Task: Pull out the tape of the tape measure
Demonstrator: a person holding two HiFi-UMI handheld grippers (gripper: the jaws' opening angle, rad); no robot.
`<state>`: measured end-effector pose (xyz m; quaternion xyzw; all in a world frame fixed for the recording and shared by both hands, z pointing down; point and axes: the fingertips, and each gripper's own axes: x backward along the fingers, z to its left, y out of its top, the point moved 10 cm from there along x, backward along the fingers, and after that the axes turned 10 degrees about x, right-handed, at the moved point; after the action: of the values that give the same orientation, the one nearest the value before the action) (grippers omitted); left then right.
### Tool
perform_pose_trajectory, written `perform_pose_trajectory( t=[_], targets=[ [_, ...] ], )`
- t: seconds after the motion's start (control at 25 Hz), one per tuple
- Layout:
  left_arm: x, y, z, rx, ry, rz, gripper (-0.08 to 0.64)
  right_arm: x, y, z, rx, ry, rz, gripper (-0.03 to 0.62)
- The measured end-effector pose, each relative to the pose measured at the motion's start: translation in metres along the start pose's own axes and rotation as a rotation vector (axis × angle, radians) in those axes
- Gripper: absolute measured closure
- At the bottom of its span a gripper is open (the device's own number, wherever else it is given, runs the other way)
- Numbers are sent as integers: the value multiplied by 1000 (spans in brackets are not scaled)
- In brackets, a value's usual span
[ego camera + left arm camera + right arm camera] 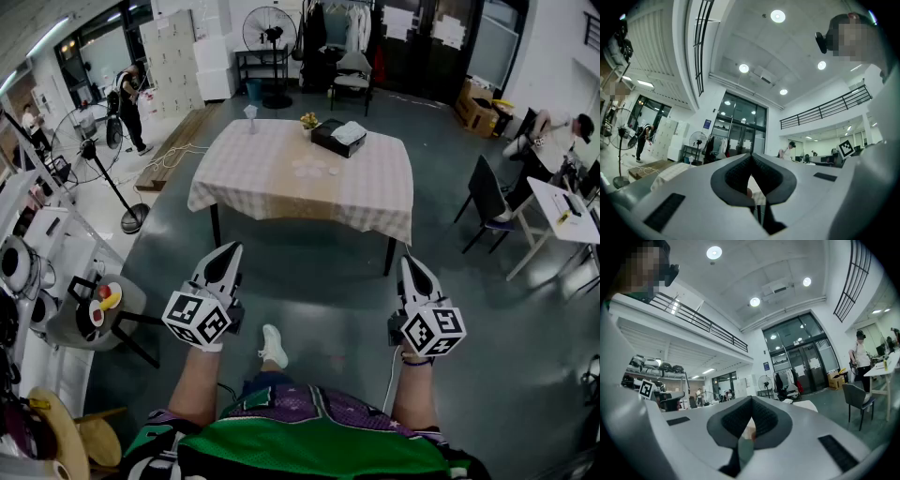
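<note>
Bright ceiling downlights [777, 16], fisheye edge warping, dark corners

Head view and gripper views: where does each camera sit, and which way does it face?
Head view: on the head, looking down at the table; shows forearms, left gripper, right gripper, a shoe.
Left gripper view: on that gripper, looking along its shut fingers toward the glass doors.
Right gripper view: likewise, along its shut fingers.
Both gripper views share the fan.
</note>
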<state>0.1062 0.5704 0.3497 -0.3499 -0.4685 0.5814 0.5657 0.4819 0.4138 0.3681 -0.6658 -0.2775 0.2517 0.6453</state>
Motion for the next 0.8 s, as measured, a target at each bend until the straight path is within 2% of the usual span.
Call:
perform_pose_trajectory(
  t=[0.6, 0.8],
  targets=[
    [-8, 9, 1, -15, -6, -6, 538, -15, 6, -2, 18, 14, -8, 588],
    [-15, 9, 5, -15, 2, -4, 538, -23, 5, -6, -11, 36, -23, 588]
  ],
)
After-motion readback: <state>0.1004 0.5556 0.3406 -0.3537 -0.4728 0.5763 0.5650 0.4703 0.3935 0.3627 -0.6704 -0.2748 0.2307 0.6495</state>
